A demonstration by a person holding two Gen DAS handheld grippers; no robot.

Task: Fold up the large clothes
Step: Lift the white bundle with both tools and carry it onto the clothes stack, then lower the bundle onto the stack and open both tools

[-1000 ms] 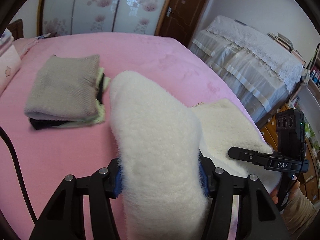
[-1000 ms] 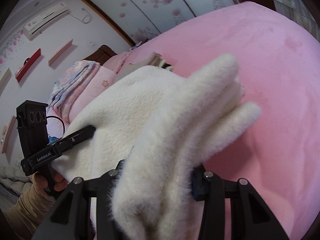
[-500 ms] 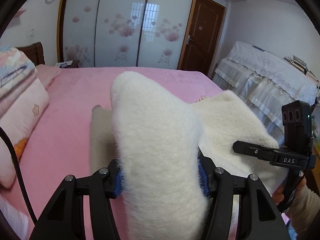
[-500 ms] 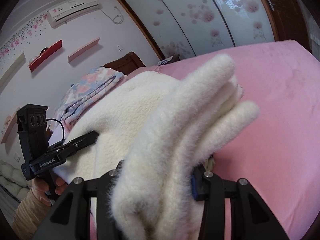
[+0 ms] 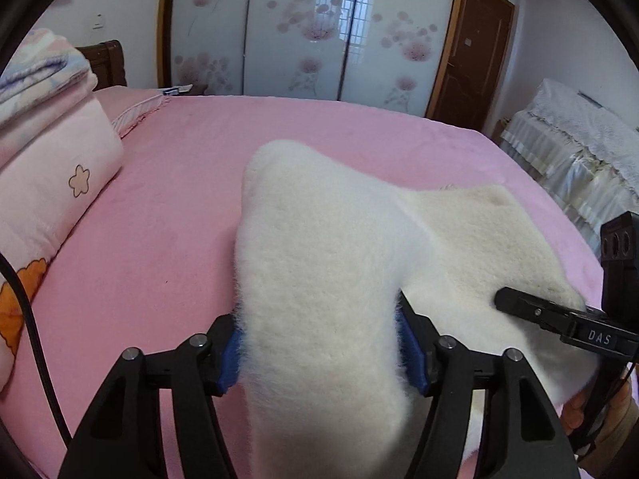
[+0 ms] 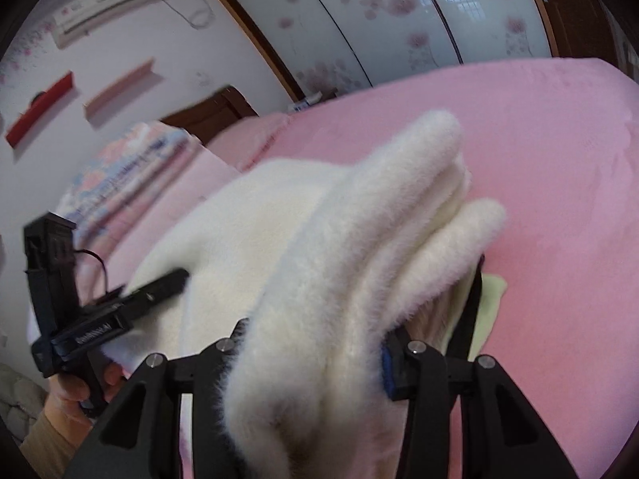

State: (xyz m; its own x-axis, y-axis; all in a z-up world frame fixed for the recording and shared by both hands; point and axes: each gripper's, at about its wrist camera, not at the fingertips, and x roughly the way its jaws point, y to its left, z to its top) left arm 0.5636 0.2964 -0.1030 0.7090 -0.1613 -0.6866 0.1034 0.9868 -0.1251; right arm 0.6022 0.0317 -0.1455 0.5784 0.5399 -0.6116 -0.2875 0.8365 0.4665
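Note:
A thick white fleece garment [image 5: 327, 263], folded into a long bundle, hangs between my two grippers over the pink bed [image 5: 167, 207]. My left gripper [image 5: 319, 343] has one end between its blue pads. Its jaws are opening, and the fleece still fills the gap and touches both pads. My right gripper [image 6: 315, 343] is shut on the other end of the fleece [image 6: 319, 219], whose folded layers stick out past the fingers. Each gripper shows in the other's view: the right gripper [image 5: 539, 311] and the left gripper [image 6: 159, 283], both at the bundle's edge.
Folded pink quilts [image 5: 48, 159] are piled at the left by the headboard. A pale yellow-green cloth with a black edge [image 6: 491, 291] peeks out under the fleece. A lace-covered sofa [image 5: 579, 151] stands beyond the bed's right edge. A black cable [image 5: 28, 311] hangs at the left.
Both grippers carried the fleece across the bed toward the quilts. The stack of folded clothes dropped from the left view, under the fleece. The left jaws stand slightly wider.

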